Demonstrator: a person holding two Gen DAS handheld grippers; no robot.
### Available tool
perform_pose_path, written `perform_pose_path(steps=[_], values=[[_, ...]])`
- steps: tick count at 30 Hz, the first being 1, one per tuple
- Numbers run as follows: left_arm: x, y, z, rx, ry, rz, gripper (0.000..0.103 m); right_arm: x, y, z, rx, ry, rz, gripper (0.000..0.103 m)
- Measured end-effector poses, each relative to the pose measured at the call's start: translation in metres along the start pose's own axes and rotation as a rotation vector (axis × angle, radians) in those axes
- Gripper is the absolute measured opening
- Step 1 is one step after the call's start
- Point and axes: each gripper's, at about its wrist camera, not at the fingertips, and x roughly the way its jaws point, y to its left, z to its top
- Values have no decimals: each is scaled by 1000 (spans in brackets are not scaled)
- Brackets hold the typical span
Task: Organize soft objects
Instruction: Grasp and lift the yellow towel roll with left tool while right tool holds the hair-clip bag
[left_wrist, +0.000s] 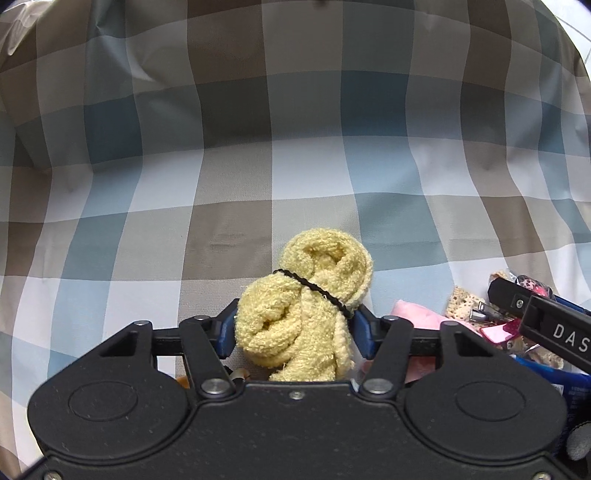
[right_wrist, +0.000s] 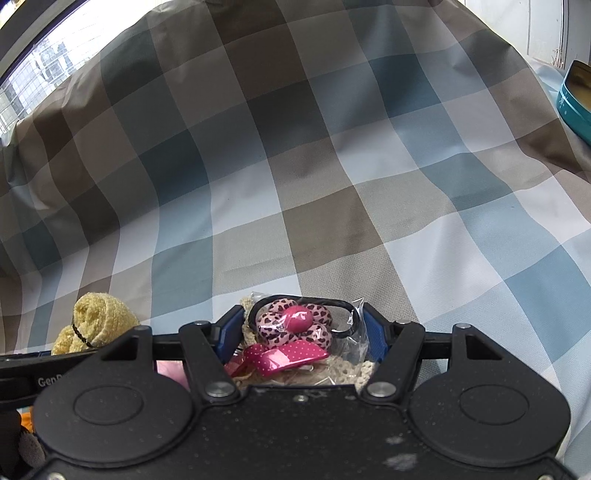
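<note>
My left gripper (left_wrist: 295, 325) is shut on a rolled yellow terry cloth (left_wrist: 306, 306) bound with a black hair tie; the cloth also shows at the left of the right wrist view (right_wrist: 96, 321). My right gripper (right_wrist: 303, 328) has its blue pads on either side of a clear packet with a pink leopard-print flower hair tie (right_wrist: 295, 323) and a pink dotted bow (right_wrist: 284, 356); whether the pads press it I cannot tell. Both sit over the checked cloth (left_wrist: 258, 184).
Right of the left gripper lie a pink soft item (left_wrist: 413, 314), cream lace (left_wrist: 465, 299) and a blue pack (left_wrist: 569, 391). A teal tin (right_wrist: 576, 99) stands at the far right. The checked cloth rises behind like a backrest.
</note>
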Motion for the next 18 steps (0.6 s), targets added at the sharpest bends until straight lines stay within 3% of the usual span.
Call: perform_pose_path(steps=[6, 18], values=[[-10, -3, 4, 32, -58, 39, 48, -2, -5, 0, 24, -14, 16, 63], [-68, -26, 7, 75, -231, 22, 48, -23, -20, 9, 128, -70, 75, 60]])
